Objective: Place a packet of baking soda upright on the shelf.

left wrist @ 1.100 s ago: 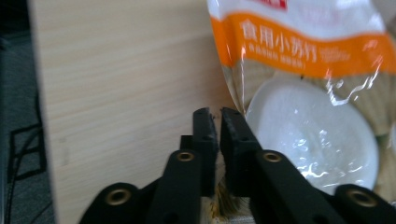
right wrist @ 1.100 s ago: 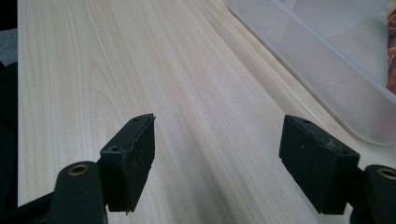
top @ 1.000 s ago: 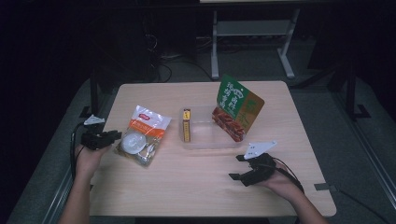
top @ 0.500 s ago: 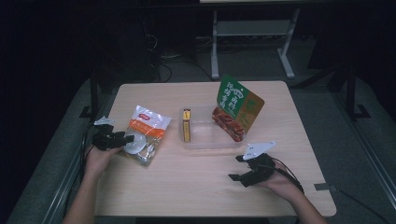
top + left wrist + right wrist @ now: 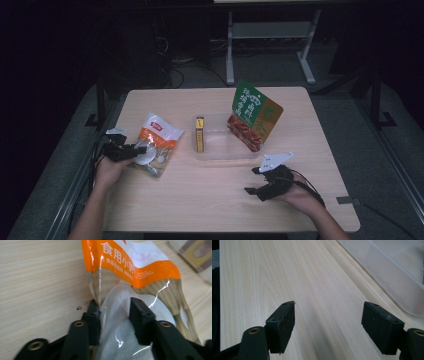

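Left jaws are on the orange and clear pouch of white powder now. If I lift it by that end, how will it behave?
The pouch is thin, glossy film, so it will probably flop and fold around the left gripper, whose jaws have just been closing on it. The white powder looks loose and may slump to the low end. The slick film could slip, so lift slowly.

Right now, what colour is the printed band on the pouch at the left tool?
Orange with white lettering, on a clear pouch; clearest in the left gripper view.
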Demonstrator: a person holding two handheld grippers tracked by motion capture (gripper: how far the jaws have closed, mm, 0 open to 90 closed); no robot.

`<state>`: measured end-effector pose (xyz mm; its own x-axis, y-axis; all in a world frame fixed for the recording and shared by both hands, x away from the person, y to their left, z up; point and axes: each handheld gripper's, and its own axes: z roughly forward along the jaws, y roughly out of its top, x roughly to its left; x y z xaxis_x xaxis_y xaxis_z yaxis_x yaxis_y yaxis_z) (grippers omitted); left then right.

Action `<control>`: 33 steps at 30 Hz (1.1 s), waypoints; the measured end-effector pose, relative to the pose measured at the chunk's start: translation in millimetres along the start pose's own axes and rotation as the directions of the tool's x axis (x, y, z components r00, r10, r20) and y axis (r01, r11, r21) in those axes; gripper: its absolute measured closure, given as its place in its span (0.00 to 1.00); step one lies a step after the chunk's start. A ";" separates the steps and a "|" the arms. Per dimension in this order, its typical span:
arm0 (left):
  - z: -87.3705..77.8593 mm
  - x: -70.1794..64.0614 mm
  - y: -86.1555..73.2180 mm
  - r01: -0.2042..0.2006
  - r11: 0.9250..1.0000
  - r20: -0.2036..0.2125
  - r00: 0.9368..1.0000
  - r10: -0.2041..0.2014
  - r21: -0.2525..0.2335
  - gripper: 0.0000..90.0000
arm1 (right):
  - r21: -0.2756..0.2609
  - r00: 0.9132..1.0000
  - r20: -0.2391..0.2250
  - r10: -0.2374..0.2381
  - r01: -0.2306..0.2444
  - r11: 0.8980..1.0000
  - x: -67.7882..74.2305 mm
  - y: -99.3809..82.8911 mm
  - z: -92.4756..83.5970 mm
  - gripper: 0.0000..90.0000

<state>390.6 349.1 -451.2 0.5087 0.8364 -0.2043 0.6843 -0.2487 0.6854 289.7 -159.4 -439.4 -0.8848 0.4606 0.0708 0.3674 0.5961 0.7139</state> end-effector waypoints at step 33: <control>-93.1 -55.8 13.2 -0.102 0.961 0.101 0.986 0.132 -0.257 1.00 | -0.027 1.000 -0.006 -0.005 0.004 1.000 -1.6 -2.1 -4.1 0.33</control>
<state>322.6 344.6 -365.7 0.6446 0.7426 -0.1816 0.4714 -0.1991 0.8591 289.2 -164.1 -438.1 -0.8881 0.4541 0.0715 0.3555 0.5799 0.7330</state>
